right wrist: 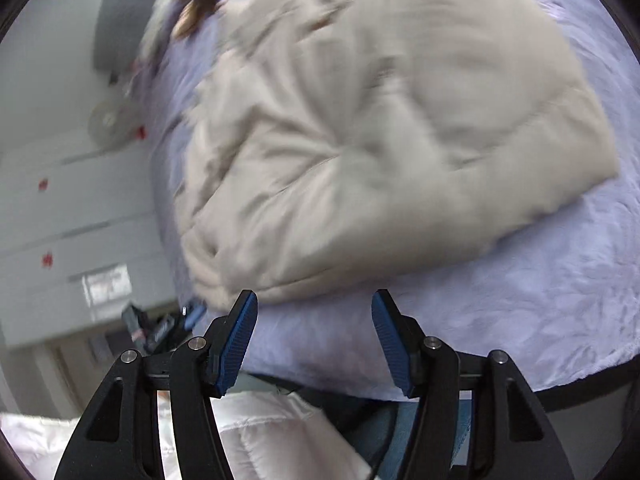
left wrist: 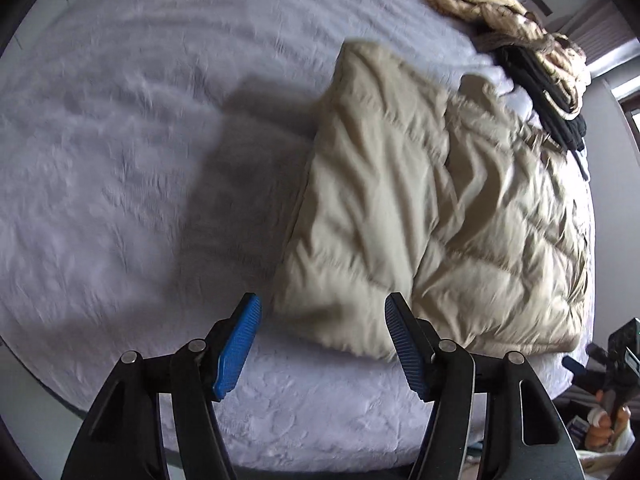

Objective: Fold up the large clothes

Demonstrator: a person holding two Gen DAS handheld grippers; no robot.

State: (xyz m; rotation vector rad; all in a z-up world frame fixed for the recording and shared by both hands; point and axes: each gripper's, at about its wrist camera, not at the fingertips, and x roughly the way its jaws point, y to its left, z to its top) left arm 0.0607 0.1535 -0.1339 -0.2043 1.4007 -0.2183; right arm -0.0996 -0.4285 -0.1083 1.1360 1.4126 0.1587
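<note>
- A bed [left wrist: 120, 140] under a pale lavender fleece cover fills most of the view.
- Pale cabinets [right wrist: 80, 208] with dark handle slots stand beside it.
- Daylight comes through a window [left wrist: 624, 88].

Left gripper [left wrist: 322, 346]: matte black angular linkage arms, each with triangular cut-outs; round silver pivot pins at the joints; fingers faced with ribbed blue pads [left wrist: 236, 354].

Right gripper [right wrist: 314, 342]: identical build, with black arms, silver pins and ribbed blue pads [right wrist: 390, 344]. Blue denim [right wrist: 404, 436] shows below it, between the arms.
</note>
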